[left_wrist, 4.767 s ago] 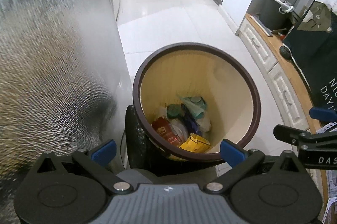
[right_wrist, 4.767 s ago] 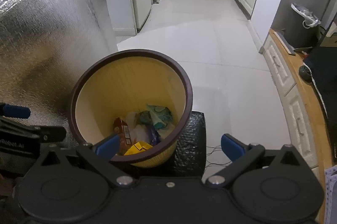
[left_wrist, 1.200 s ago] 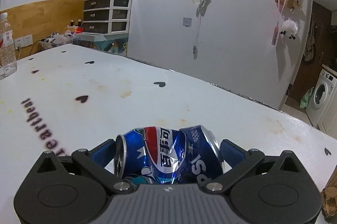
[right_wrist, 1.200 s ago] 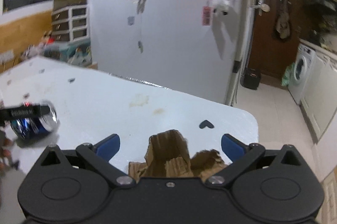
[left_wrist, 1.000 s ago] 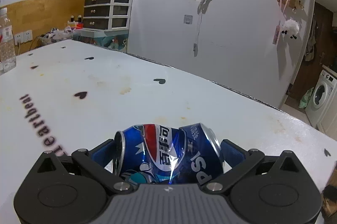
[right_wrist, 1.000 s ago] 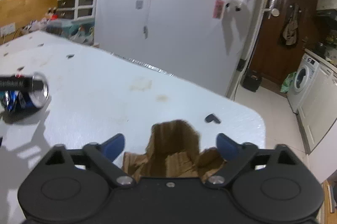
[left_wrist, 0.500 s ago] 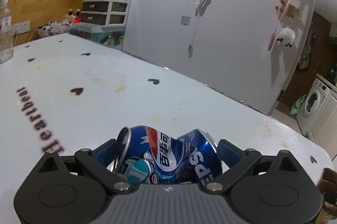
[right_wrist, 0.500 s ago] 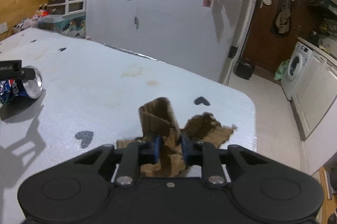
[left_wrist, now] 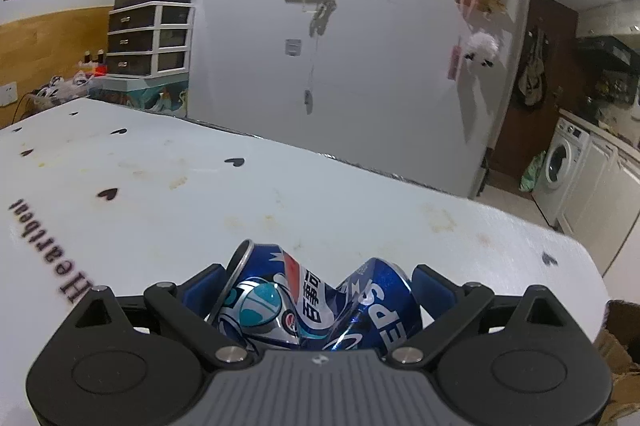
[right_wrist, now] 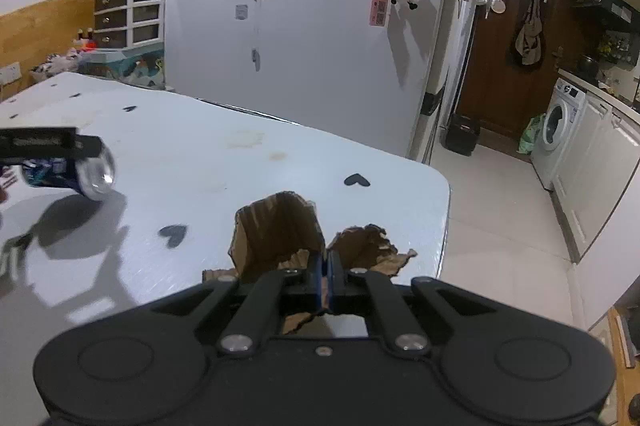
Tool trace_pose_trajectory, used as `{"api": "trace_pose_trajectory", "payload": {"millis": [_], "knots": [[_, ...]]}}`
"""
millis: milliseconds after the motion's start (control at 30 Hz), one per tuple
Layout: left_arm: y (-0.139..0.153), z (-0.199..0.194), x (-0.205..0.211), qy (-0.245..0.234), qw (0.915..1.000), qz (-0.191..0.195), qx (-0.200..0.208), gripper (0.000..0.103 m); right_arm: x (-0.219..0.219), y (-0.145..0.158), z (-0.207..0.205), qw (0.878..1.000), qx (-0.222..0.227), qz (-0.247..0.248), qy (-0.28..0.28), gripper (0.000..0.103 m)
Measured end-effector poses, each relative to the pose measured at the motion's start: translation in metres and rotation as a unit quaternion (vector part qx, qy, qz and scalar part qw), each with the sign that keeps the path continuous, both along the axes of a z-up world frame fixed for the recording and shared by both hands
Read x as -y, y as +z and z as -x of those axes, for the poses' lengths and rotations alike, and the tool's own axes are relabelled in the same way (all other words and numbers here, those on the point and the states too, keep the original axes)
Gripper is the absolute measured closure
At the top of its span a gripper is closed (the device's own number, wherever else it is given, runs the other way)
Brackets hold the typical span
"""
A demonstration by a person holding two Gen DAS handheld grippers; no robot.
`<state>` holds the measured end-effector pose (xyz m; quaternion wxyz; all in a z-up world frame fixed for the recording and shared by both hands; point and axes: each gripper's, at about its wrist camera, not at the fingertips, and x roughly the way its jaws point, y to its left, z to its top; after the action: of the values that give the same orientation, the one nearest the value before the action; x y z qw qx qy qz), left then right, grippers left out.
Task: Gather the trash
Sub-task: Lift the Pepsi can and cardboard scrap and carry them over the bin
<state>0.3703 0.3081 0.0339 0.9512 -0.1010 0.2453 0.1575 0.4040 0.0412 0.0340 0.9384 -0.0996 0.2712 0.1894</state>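
Note:
A crushed blue Pepsi can (left_wrist: pixel 320 302) lies crosswise between the blue pads of my left gripper (left_wrist: pixel 318 286), which press on its two ends. In the right wrist view the can (right_wrist: pixel 80 174) hangs just above the white table (right_wrist: pixel 240 186) and throws a shadow on it. My right gripper (right_wrist: pixel 325 266) is shut on a torn piece of brown cardboard (right_wrist: pixel 280 230), with its folded flap standing up in front of the fingers. That cardboard (left_wrist: pixel 616 338) shows at the right edge of the left wrist view.
The table's rounded corner (right_wrist: pixel 444 186) and right edge drop to a tiled floor (right_wrist: pixel 500 226). A washing machine (right_wrist: pixel 560 122) and white cabinets stand at the far right. A white wall with hanging trinkets rises behind the table, and drawers (left_wrist: pixel 148 38) stand at the back left.
My right gripper has closed on the cardboard and lifted it off the table. My left gripper has squeezed the can further and raised it, shifting to the right.

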Motion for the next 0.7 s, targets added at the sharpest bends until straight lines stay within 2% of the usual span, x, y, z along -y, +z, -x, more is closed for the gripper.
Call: {"api": "trace_pose_trajectory", "payload": {"millis": [133, 233, 400, 433, 500, 567, 633, 667, 700], "knots": [[0.006, 0.013, -0.001, -0.013, 0.9996, 0.024, 0.013, 0.005, 0.01, 0.0, 0.029, 1.0, -0.01, -0.004, 0.019, 0.1], [0.01, 0.018, 0.002, -0.024, 0.9991, 0.027, 0.02, 0.006, 0.017, -0.002, 0.054, 0.999, -0.016, 0.005, 0.034, 0.1], [0.006, 0.02, 0.012, -0.048, 0.9983, 0.031, 0.01, 0.006, 0.031, 0.0, 0.089, 0.998, -0.03, 0.004, 0.061, 0.096], [0.005, 0.02, 0.014, -0.051, 0.9983, 0.028, 0.007, 0.006, 0.033, 0.002, 0.095, 0.997, -0.031, 0.003, 0.067, 0.092], [0.003, 0.021, 0.019, -0.059, 0.9979, 0.026, 0.002, 0.006, 0.035, 0.005, 0.103, 0.996, -0.037, 0.001, 0.082, 0.077], [0.002, 0.023, 0.024, -0.067, 0.9974, 0.024, 0.0, 0.006, 0.035, 0.009, 0.11, 0.994, -0.033, 0.005, 0.106, 0.039], [0.003, 0.025, 0.028, -0.073, 0.9971, 0.022, 0.0, 0.006, 0.032, 0.012, 0.116, 0.991, -0.015, 0.014, 0.132, 0.022], [0.003, 0.026, 0.03, -0.077, 0.9968, 0.021, 0.001, 0.006, 0.029, 0.013, 0.118, 0.99, -0.004, 0.022, 0.139, 0.017], [0.004, 0.028, 0.033, -0.08, 0.9966, 0.021, 0.002, 0.006, 0.025, 0.014, 0.118, 0.988, 0.005, 0.034, 0.149, 0.016]]}}
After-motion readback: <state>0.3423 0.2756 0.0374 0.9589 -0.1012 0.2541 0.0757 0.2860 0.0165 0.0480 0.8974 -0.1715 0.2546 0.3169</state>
